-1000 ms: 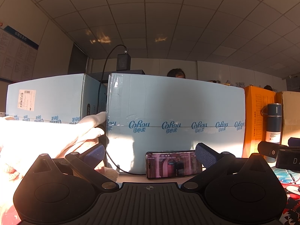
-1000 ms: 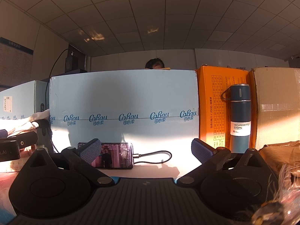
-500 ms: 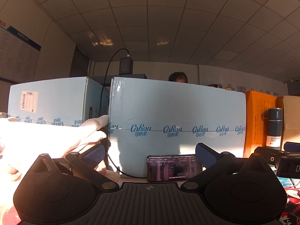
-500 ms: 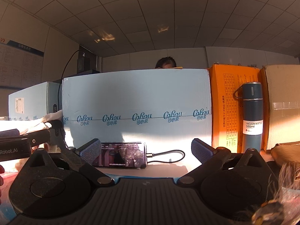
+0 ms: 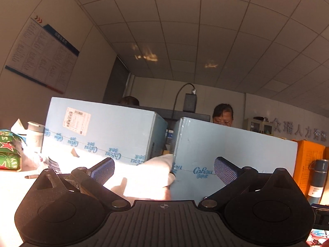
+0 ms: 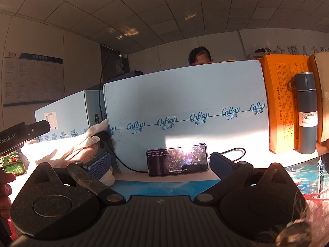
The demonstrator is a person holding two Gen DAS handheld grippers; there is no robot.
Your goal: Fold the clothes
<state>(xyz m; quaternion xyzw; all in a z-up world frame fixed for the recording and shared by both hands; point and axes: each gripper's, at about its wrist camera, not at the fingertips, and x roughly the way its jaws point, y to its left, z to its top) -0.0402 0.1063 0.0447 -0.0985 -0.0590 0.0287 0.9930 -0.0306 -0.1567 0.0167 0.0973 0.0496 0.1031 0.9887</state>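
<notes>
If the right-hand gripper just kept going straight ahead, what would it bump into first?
Probably the phone, propped against the pale blue box. It sits between the open right gripper fingers' line, though depth is hard to judge.

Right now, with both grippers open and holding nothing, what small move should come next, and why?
Probably ease the left gripper forward and down onto the white sunlit cloth bunched against the pale blue cardboard box. Its jaws are open and empty with the cloth just ahead, while the right gripper faces only a black smartphone.

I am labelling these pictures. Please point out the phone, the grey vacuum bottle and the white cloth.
phone (image 6: 177, 160): right wrist view, middle of its screen.
grey vacuum bottle (image 6: 306, 111): right wrist view, on its body, above the label.
white cloth (image 5: 152, 173): left wrist view, on its sunlit bulge.
</notes>
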